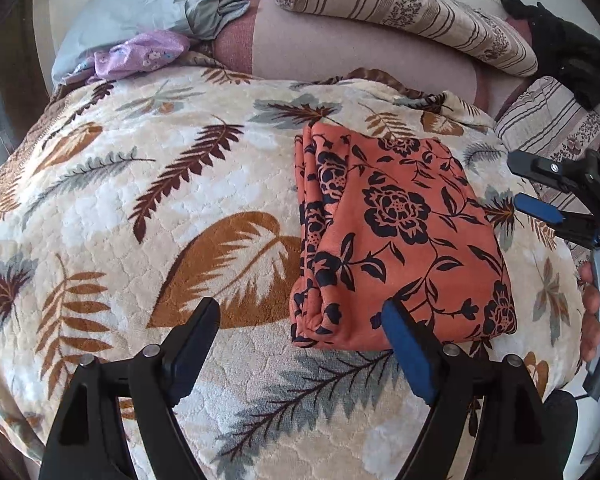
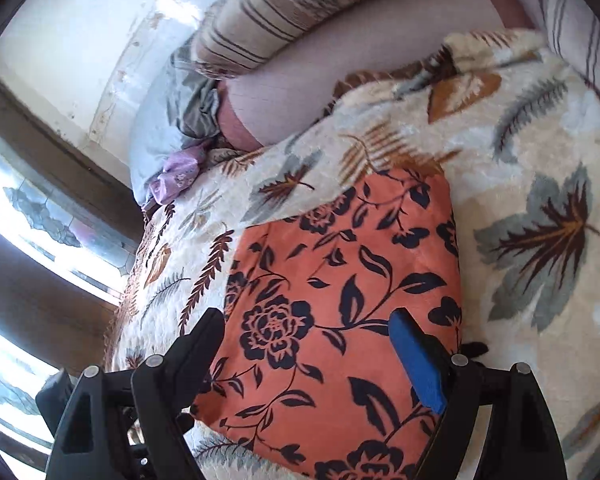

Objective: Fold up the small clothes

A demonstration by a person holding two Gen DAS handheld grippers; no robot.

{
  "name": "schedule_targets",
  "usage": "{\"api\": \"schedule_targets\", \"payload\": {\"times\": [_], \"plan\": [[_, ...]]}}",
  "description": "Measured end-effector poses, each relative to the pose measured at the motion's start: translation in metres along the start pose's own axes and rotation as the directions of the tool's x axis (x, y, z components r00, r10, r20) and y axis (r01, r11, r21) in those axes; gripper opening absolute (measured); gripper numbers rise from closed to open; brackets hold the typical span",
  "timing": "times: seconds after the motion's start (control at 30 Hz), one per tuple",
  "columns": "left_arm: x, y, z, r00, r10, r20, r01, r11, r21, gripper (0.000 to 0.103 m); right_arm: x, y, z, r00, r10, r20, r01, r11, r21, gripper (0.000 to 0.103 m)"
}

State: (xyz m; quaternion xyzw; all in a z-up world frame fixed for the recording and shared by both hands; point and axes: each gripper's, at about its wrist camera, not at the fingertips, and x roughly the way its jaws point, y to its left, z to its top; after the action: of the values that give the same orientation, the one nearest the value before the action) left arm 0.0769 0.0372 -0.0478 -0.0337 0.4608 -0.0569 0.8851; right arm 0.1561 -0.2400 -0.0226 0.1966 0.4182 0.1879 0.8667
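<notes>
With both the left gripper [image 1: 300,340] and right gripper [image 2: 308,344] spread and empty, we should press the folded orange floral garment [image 1: 404,236] flat, working inward from its layered edge

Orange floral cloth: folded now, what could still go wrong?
1. The orange cloth shows loose layered edges on its left side; a nudge from the open left gripper could splay them.
2. The open right gripper hovers over it; closing might snag the top layer.
</notes>
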Motion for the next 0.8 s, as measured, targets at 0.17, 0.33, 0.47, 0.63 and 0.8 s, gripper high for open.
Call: {"api": "schedule_targets", "payload": {"times": [0.17,0.33,0.47,0.63,0.8], "plan": [[-0.028,-0.003,-0.016,0.994,0.068,0.084,-0.069,0.998,0.012,0.09,-0.047,0.03,-0.066,0.987,-0.149,0.06,0.156,0.977,-0.144,0.101],[-0.034,-0.005,-0.042,0.993,0.093,0.073,-0.093,0.996,0.001,0.095,-0.057,0.022,-0.152,0.969,-0.244,-0.037,0.242,0.968,-0.062,0.103],[-0.031,-0.005,-0.07,0.993,0.11,0.033,-0.11,0.994,0.013,0.095,-0.056,0.015,-0.202,0.96,-0.252,-0.123,0.253,0.967,0.0,0.103],[-0.037,-0.001,-0.081,0.992,0.122,0.018,-0.122,0.993,0.005,0.095,-0.072,0.024,-0.191,0.948,-0.313,-0.062,0.312,0.949,-0.038,0.103],[-0.074,-0.01,-0.056,0.986,0.12,0.115,-0.12,0.993,-0.007,0.095,-0.12,0.063,-0.159,0.891,-0.401,0.214,0.429,0.897,-0.107,0.103]]}}
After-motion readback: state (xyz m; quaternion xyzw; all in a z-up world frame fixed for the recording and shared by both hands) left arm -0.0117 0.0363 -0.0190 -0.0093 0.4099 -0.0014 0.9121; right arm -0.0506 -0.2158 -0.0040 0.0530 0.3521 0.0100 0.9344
